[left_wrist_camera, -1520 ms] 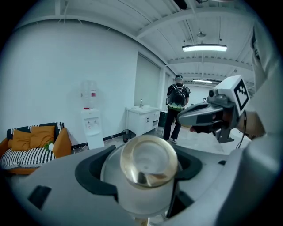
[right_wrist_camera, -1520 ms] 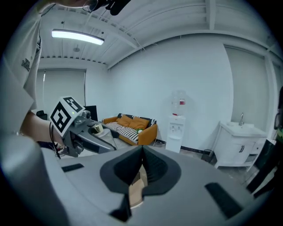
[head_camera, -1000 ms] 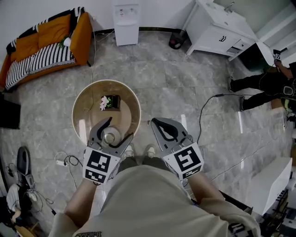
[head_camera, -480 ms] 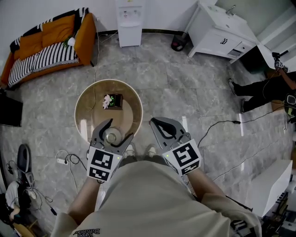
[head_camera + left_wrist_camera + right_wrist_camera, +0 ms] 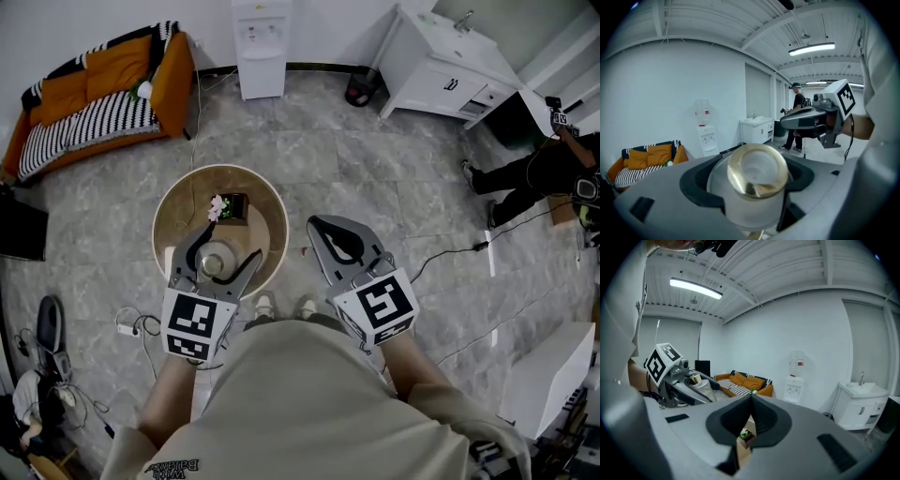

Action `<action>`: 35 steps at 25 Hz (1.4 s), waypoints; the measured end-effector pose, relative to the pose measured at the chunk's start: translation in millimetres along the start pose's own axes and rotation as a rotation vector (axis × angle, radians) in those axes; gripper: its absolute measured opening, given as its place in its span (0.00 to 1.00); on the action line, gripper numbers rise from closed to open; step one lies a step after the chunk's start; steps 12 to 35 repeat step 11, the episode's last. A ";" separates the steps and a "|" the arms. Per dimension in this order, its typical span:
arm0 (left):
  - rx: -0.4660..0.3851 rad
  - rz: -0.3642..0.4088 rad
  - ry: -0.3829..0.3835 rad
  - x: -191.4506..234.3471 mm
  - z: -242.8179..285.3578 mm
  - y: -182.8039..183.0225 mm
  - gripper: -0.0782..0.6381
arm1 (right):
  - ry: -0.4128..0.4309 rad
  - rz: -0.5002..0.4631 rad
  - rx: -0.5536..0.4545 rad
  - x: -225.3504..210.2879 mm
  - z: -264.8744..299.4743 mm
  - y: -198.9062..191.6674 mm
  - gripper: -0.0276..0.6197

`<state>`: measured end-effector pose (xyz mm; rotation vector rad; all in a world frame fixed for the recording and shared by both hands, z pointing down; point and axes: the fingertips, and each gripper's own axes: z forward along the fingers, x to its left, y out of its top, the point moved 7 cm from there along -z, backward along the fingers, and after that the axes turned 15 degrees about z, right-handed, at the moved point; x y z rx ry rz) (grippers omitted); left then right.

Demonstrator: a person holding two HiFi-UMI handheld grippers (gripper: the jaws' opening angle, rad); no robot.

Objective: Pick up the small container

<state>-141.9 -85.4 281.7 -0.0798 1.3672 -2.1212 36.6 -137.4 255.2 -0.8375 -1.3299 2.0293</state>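
The small container (image 5: 215, 263) is a silvery jar with a gold rim. It sits between the jaws of my left gripper (image 5: 225, 251), which is shut on it above the near edge of the round wooden table (image 5: 173, 211). In the left gripper view the container (image 5: 757, 180) fills the middle, its mouth toward the camera, with the grey fingers (image 5: 701, 180) pressed against its sides. My right gripper (image 5: 319, 227) hovers over the floor right of the table, shut with nothing in it; its fingertips (image 5: 751, 401) meet.
A small planter (image 5: 228, 206) stands on the table beyond the container. At the back are an orange sofa (image 5: 94, 84), a water dispenser (image 5: 261, 42) and a white vanity cabinet (image 5: 441, 61). A person (image 5: 539, 169) stands at the right, with a cable (image 5: 450, 253) on the floor.
My left gripper has carried the container forward and slightly left over the table. The right gripper has barely moved.
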 end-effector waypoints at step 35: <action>-0.050 0.006 0.039 9.9 -8.9 26.4 0.60 | -0.029 -0.053 -0.042 -9.1 -9.4 24.2 0.04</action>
